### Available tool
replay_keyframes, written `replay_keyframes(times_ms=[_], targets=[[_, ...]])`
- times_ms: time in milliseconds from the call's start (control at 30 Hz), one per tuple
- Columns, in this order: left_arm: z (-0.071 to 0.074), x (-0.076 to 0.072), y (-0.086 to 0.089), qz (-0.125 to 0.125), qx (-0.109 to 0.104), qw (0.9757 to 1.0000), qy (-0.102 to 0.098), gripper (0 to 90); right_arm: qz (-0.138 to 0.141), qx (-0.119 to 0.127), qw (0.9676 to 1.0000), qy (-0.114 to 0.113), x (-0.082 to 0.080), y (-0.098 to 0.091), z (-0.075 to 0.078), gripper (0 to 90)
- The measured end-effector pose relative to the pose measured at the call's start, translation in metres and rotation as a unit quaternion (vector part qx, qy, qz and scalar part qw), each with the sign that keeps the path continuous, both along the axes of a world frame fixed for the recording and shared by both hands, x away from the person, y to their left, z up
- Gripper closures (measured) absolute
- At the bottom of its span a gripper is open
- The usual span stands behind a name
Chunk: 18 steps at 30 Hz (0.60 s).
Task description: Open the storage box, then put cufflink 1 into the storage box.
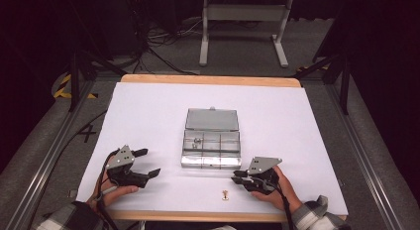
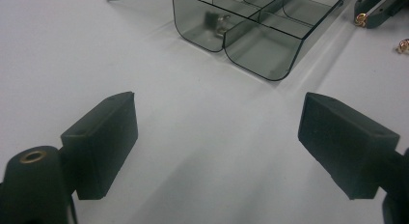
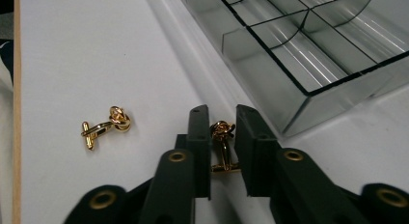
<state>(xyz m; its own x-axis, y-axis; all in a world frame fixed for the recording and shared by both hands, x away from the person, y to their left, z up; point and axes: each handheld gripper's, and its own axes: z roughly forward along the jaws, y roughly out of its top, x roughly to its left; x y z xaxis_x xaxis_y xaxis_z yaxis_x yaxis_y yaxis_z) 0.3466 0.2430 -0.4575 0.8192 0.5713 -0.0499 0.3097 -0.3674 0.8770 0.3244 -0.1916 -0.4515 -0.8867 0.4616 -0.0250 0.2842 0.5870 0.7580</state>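
A clear grey compartment box (image 1: 212, 149) lies open mid-table, its lid (image 1: 212, 119) flat behind it. One small metal piece (image 1: 196, 141) sits in its left compartment. My right gripper (image 3: 222, 114) rests on the table just in front of the box's corner (image 3: 308, 55). It is shut on a gold knot cufflink (image 3: 223, 137), whose knot touches both pads. A second gold cufflink (image 3: 106, 125) lies loose on the white surface to its left, near the front edge (image 1: 225, 195). My left gripper (image 2: 217, 137) stands wide open over bare table, well short of the box (image 2: 251, 45).
The white table (image 1: 148, 111) has a wooden rim, and its front edge is close behind both hands. Beyond the far edge are a grey floor, cables and a white stand (image 1: 242, 31). Metal rails run along both sides.
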Motion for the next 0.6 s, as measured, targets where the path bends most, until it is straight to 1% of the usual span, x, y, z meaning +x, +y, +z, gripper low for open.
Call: replay_keyframes(times_ms=[33, 200, 367, 433, 600], targets=[[0.0000, 0.0001, -0.0001, 0.000, 0.000, 1.0000, 0.000, 14.7, 0.001, -0.003, 1.0000, -0.004, -0.0010, 0.0004, 0.0001, 79.8], [0.0001, -0.0004, -0.0005, 0.000, 0.004, 1.0000, -0.002, 14.6, 0.002, -0.003, 0.9999, -0.009, -0.0024, 0.0000, 0.0004, 80.8], [0.0001, -0.0011, -0.0001, 0.001, 0.001, 1.0000, -0.007, 14.6, 0.006, 0.005, 0.9999, -0.012, -0.0032, -0.0007, 0.0021, 81.2], [0.0000, -0.0006, -0.0001, 0.001, -0.001, 1.0000, -0.002, 14.5, 0.008, 0.003, 0.9998, -0.016, -0.0034, -0.0006, 0.0028, 81.2], [0.0000, 0.0003, 0.0001, 0.001, -0.001, 1.0000, 0.002, 14.4, 0.005, 0.009, 0.9998, -0.017, -0.0029, -0.0032, 0.0048, 81.3]])
